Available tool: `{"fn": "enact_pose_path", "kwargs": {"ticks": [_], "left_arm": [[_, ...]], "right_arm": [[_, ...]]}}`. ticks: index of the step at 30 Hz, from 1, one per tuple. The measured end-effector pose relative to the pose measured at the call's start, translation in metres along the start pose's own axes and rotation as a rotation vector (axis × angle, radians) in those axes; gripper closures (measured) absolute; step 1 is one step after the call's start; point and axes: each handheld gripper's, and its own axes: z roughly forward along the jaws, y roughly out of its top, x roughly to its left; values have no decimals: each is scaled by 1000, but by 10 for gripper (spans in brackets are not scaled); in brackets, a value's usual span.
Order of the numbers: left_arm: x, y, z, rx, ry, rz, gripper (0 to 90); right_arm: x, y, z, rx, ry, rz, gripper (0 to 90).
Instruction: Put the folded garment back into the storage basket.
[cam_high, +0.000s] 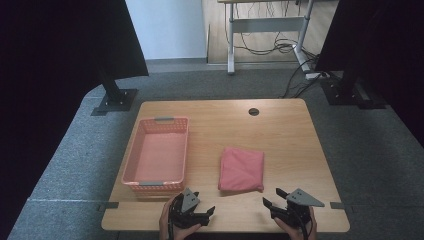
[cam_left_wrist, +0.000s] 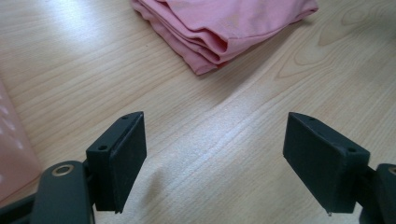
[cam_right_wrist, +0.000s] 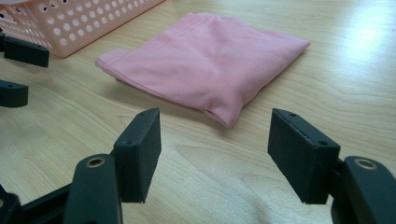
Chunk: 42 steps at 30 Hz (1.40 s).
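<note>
At the bottom of the high view, the left gripper (cam_high: 207, 200) and right gripper (cam_high: 272, 197) are hovering, jaws apart and holding nothing. Just above, at centre frame, the folded pink cloth (cam_high: 241, 169) is lying flat; a shallow pinch risks unfolding it. The pink basket (cam_high: 131, 165) is crowding its left, while bare table (cam_high: 290, 135) is stretching rightward.

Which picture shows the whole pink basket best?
The high view: the pink basket shows whole from above, left of the folded pink cloth. The right gripper view catches its holed side wall, the left gripper view a blurred edge.
</note>
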Motion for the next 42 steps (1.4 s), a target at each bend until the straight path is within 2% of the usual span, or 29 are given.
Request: {"fn": "enact_pose_path", "kwargs": {"ticks": [7, 11, 13, 19, 23, 26, 42], "left_arm": [[-3, 1, -3, -11, 0, -11, 209], [-9, 4, -1, -9, 4, 14, 210], [-10, 5, -1, -14, 3, 10, 209], [-13, 11, -5, -34, 11, 30, 210], [-14, 15, -6, -45, -6, 9, 211], [-14, 19, -8, -68, 7, 1, 217], [-7, 35, -7, -93, 24, -25, 217]], "right_arm": [[0, 0, 0, -6, -6, 9, 354], [3, 1, -1, -5, -18, -9, 354], [3, 1, -1, -6, -24, -13, 354], [2, 0, -1, -6, -27, 8, 353], [1, 1, -2, -11, -22, 10, 352], [1, 1, -3, -17, -18, 16, 348], [-2, 0, -5, -26, -20, 39, 346]]}}
